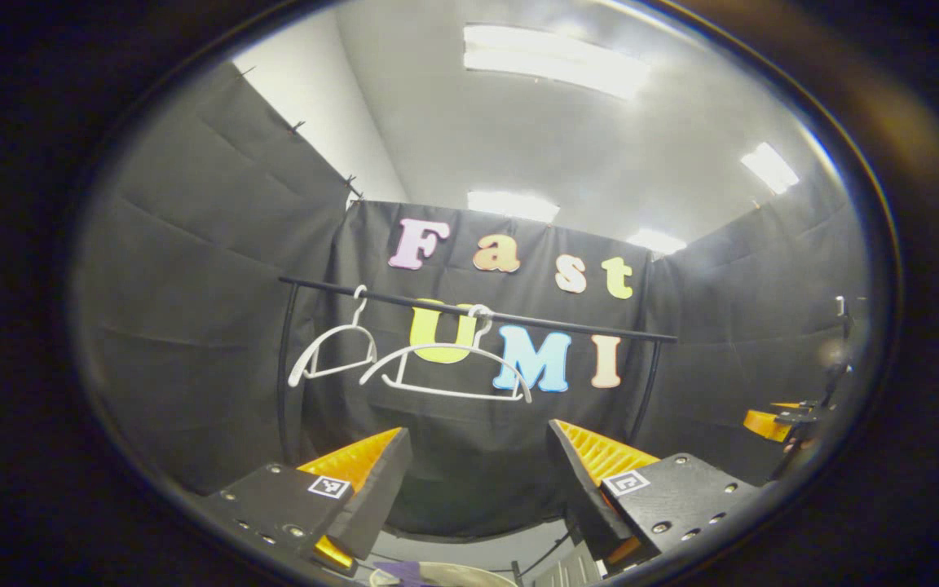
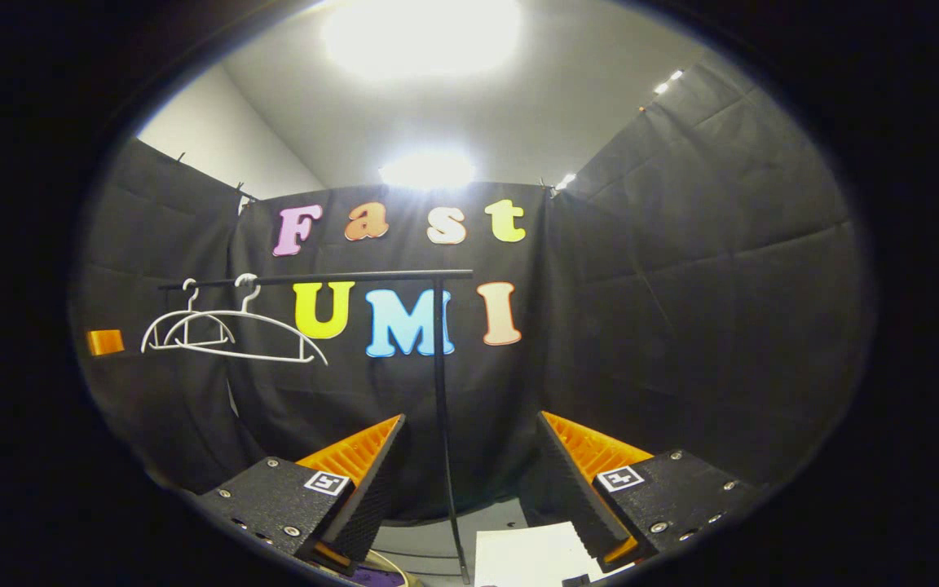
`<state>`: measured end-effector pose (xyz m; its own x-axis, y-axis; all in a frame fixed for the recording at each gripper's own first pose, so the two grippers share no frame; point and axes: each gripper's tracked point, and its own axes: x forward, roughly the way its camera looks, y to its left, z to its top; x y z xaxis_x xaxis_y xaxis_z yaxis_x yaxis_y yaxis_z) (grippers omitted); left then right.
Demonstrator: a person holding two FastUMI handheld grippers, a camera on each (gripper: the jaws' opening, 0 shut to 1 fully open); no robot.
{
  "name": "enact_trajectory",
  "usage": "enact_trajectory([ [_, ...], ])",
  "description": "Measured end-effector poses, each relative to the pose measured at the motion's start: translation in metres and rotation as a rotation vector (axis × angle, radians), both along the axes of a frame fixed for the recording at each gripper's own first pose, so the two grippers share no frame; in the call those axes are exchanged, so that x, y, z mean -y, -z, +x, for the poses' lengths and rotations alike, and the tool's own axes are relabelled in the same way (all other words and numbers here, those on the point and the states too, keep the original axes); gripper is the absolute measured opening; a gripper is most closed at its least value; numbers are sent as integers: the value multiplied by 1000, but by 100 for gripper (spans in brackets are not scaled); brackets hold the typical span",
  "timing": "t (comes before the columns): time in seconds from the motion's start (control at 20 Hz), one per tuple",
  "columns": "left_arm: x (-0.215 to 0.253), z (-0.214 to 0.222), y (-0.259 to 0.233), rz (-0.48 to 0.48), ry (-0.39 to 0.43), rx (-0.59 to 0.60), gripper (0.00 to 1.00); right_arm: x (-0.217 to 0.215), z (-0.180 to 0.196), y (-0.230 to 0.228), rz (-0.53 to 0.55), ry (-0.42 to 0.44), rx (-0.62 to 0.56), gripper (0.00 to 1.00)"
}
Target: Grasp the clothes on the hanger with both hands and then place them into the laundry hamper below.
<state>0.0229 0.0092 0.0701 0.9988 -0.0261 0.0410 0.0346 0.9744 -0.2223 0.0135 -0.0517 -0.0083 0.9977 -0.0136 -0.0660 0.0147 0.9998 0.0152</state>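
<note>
**Both grippers open and empty; hangers bare on the rail**

Nearest my lens in the left gripper view: the left gripper (image 1: pixel 478 481), fingers spread wide, nothing between them. Same in the right gripper view for the right gripper (image 2: pixel 469 481): wide open, holding nothing. At the right edge of the left gripper view I see part of a gripper and a hand, too small to read.

Beyond, the black rail (image 1: pixel 478 314) runs across the booth. Two white hangers hang from it: a smaller hanger (image 1: pixel 331 346) near the rail's left end and a larger hanger (image 1: pixel 445 367) just beside it, toward the middle. Both are bare; I see no garment on either.

The clothes: I cannot place them with confidence. At the bottom edge of the left gripper view, a pale curved rim (image 1: pixel 453 572) with a scrap of purple (image 1: pixel 400 571) beside it. I judge this may be the hamper with cloth in it, but too little shows to say so.

Judgement: the drop looks done, or nearly. To finish well, I would keep both grippers open, lift clear of the rim without snagging fabric, and tilt a camera down to confirm nothing hangs over the edge.
</note>
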Motion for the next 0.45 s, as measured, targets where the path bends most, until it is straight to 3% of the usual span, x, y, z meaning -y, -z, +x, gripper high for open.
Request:
enact_trajectory([
  [0.05,-8,-5,3,1,-6,9,89,5,-6,1,-7,20,2,94],
  [0.1,-17,-9,7,12,-20,12,100,8,-9,1,-7,45,8,94],
  [0.25,-30,-8,20,56,-36,-3,89,2,-9,-6,40,73,24,94],
  [0.3,-31,-5,22,62,-30,-6,89,-1,-12,-11,53,66,41,94],
  [0.4,-34,3,24,71,-16,-3,100,-15,-5,-19,56,55,64,94],
  [0.45,-36,6,28,71,-11,-5,96,-24,-4,-20,51,47,68,94],
])
